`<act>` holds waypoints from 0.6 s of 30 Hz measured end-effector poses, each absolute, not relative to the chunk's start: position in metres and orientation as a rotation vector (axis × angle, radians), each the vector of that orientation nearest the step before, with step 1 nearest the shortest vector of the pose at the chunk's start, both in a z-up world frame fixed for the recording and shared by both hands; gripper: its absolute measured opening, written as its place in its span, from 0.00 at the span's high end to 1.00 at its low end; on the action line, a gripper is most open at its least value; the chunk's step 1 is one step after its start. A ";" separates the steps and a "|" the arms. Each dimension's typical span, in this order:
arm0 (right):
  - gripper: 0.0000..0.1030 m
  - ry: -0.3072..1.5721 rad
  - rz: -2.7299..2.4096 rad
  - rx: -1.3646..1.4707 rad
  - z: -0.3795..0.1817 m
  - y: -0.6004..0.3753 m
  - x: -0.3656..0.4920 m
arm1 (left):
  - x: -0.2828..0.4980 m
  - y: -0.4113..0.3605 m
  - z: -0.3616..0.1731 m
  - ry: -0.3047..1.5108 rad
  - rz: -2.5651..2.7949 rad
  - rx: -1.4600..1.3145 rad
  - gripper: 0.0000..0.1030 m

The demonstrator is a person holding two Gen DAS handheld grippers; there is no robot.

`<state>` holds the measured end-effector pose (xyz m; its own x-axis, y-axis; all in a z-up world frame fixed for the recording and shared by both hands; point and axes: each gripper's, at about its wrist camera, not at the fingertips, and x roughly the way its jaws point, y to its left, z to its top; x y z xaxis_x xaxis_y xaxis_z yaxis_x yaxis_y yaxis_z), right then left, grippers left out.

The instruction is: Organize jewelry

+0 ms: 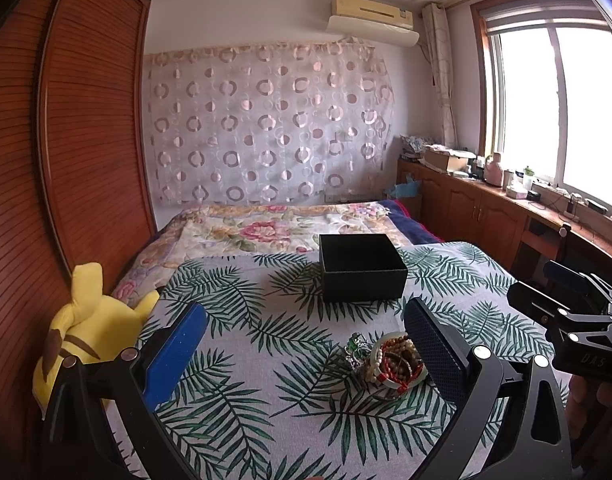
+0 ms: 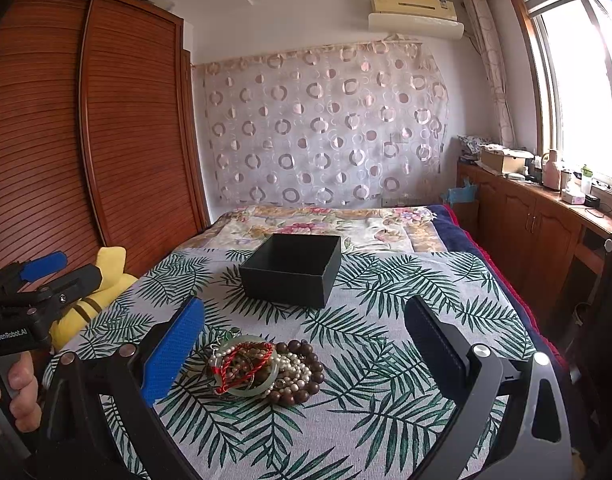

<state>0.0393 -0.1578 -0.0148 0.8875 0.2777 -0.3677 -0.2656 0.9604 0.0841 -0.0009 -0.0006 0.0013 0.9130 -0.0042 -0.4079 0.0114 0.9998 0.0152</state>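
Because the jewelry [image 2: 261, 370] lies as one tangled heap on the leaf-print cloth [image 2: 386, 360], a pinch on any single strand will likely drag its neighbours along; red cord, pearl strand and dark wooden beads overlap, with a pale green bangle among them. Soft bedding underneath may give way, so a low grab could catch the cloth too. Right gripper [image 2: 306, 344]: jaws wide apart, holding nothing, heap between and just ahead of them. Left gripper [image 1: 306, 344]: likewise wide open and empty, heap near its right finger. Black box [image 2: 291, 274] sits beyond the heap, well apart, lid off. Nothing visible in it, though its floor is only partly seen.
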 end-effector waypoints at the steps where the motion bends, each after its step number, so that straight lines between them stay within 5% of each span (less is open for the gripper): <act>1: 0.02 0.389 0.285 0.030 -0.016 -0.157 0.041 | 0.000 -0.002 0.002 0.420 -0.009 0.017 0.07; 18: 0.02 0.388 0.285 0.030 -0.015 -0.157 0.040 | -0.004 -0.003 0.012 0.416 -0.009 0.015 0.07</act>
